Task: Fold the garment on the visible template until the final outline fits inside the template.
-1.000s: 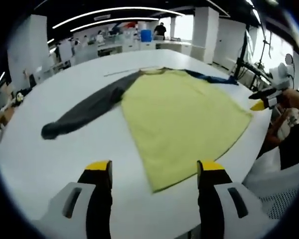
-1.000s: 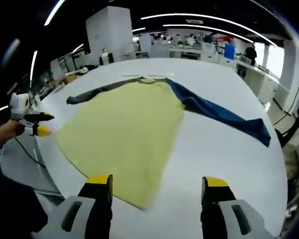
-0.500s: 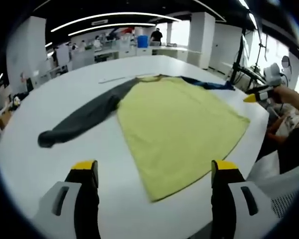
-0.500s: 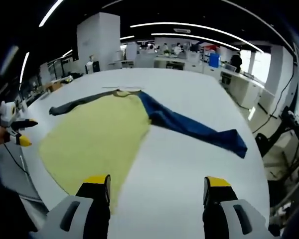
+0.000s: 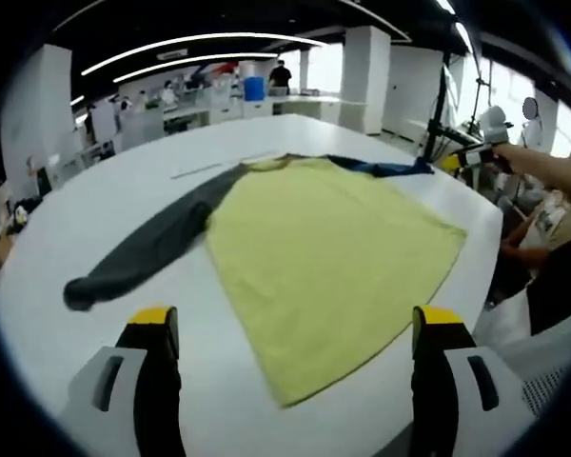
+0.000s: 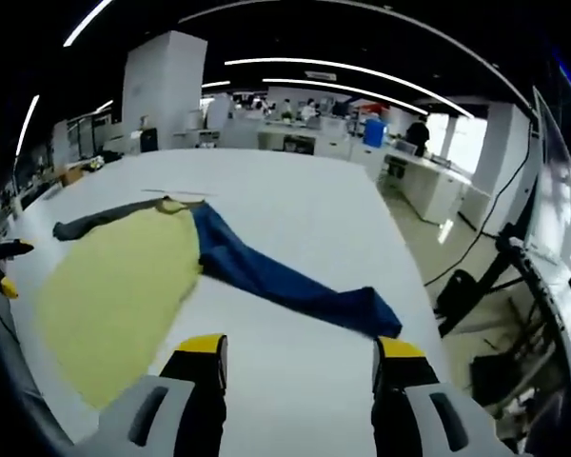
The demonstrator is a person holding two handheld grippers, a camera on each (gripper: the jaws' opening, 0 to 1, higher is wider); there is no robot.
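**Garment flat on the bench, both grippers empty**

Left gripper view: my left gripper [image 5: 290,333] has its fingers wide, holding nothing. The garment [image 5: 328,252] lies flat mid-frame just beyond them, its grey sleeve [image 5: 138,257] stretching toward the left edge. The right gripper [image 5: 462,157] hovers upper right.

Right gripper view: my right gripper [image 6: 300,367] is wide and empty. The blue sleeve [image 6: 285,286] runs diagonally from centre-left to just above the fingers, so I judge this hand nearer it.

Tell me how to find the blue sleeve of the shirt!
Look at the big white table and find the shirt with the yellow body lying flat on it. Two long sleeves stick out from its neck end. The blue sleeve is the one that stretches towards the table's edge; the other sleeve is dark grey.
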